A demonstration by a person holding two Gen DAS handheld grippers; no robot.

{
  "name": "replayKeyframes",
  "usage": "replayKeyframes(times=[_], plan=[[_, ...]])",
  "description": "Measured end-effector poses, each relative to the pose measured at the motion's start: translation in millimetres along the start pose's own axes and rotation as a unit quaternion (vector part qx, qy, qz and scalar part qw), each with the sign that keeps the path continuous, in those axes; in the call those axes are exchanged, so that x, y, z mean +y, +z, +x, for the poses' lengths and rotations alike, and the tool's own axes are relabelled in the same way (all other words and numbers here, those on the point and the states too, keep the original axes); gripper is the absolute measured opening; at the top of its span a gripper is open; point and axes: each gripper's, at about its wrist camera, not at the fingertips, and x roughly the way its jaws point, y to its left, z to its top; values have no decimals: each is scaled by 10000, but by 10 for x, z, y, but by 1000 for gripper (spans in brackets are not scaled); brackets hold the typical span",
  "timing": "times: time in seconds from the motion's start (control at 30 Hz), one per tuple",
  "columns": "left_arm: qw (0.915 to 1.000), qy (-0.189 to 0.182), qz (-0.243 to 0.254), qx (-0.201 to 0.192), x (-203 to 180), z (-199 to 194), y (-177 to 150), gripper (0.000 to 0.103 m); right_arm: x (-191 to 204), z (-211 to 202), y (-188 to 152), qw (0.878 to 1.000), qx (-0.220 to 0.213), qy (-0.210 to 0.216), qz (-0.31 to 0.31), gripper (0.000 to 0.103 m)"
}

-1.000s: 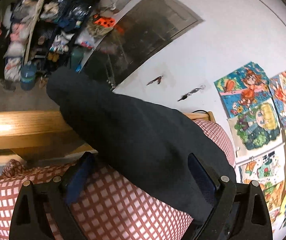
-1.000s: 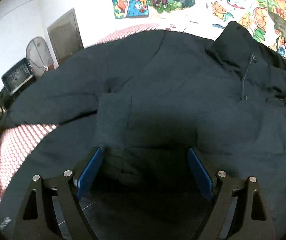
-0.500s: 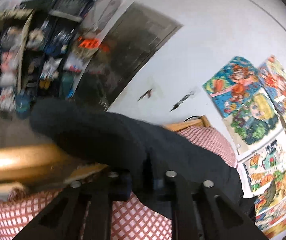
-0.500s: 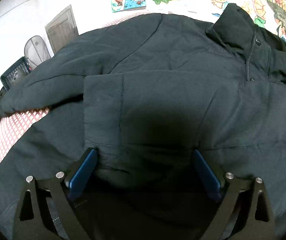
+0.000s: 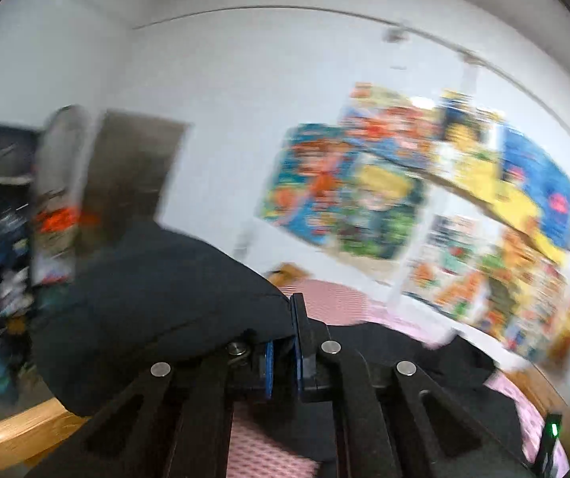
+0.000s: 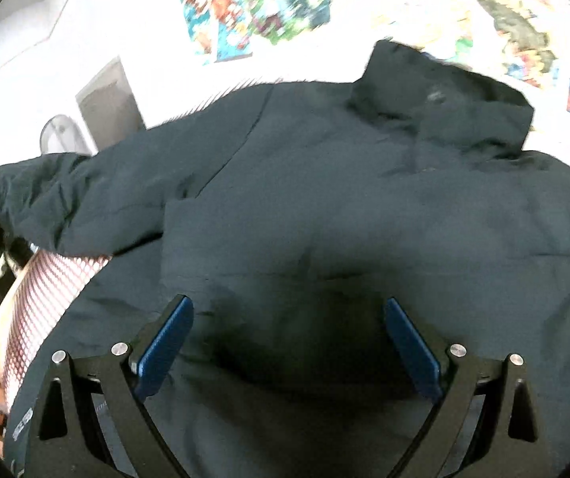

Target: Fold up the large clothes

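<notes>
A large dark jacket [image 6: 364, 199] lies spread front-up on the bed, its collar [image 6: 444, 99] toward the wall. Its left sleeve [image 6: 66, 199] stretches out to the left and is raised off the sheet. In the left wrist view my left gripper [image 5: 285, 342] is shut on the end of that sleeve [image 5: 157, 298], whose fabric bulges out to the left of the blue pads. My right gripper [image 6: 287, 318] hangs open over the jacket's lower front, with cloth below the wide-apart fingers and nothing pinched.
A pink checked sheet [image 6: 58, 290] covers the bed, and a wooden bed frame [image 5: 26, 434] shows at the lower left. Colourful posters [image 5: 404, 199] fill the white wall. Cluttered shelves [image 5: 2, 219] and a grey door [image 5: 133, 167] stand to the left.
My left gripper closed on the sleeve end, then lifted it and rolled, so its view swung up to the wall. My right gripper slid a little over the jacket and stayed open.
</notes>
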Motion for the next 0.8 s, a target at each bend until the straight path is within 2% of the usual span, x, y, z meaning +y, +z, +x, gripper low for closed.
replayKeyframes(times=[0.13, 0.27, 0.4, 0.47, 0.53, 0.57, 0.63, 0.7, 0.8], plan=[[9945, -795, 676, 119, -456, -67, -105, 8, -389, -437, 56, 9984, -394, -331, 251, 94], [9765, -1579, 1346, 576, -941, -70, -337, 8, -760, -746, 5, 9956, -572, -510, 532, 94], [9556, -2109, 1764, 1064, -1259, -58, -602, 8, -1024, -908, -166, 9938, -588, -769, 554, 94], [9398, -2414, 1991, 1373, -1387, -36, -731, 8, -1144, -990, -255, 9925, -595, -917, 542, 94], [9152, -2803, 2312, 1742, -1517, -44, -905, 8, -1237, -1050, -348, 9917, -572, -1006, 561, 94], [9077, -2890, 2442, 1815, -1583, -43, -975, 8, -1274, -1065, -377, 9914, -536, -1033, 591, 94], [8845, -3082, 2864, 2014, -1709, -102, -1149, 8, -1353, -1122, -455, 9913, -474, -1052, 638, 94], [8538, -3260, 3346, 2298, -1843, -171, -1357, 8, -1412, -1122, -514, 9911, -388, -1097, 647, 94], [8159, -3354, 3844, 2720, -1992, -262, -1608, 8, -1479, -1094, -596, 9906, -277, -1162, 660, 94]])
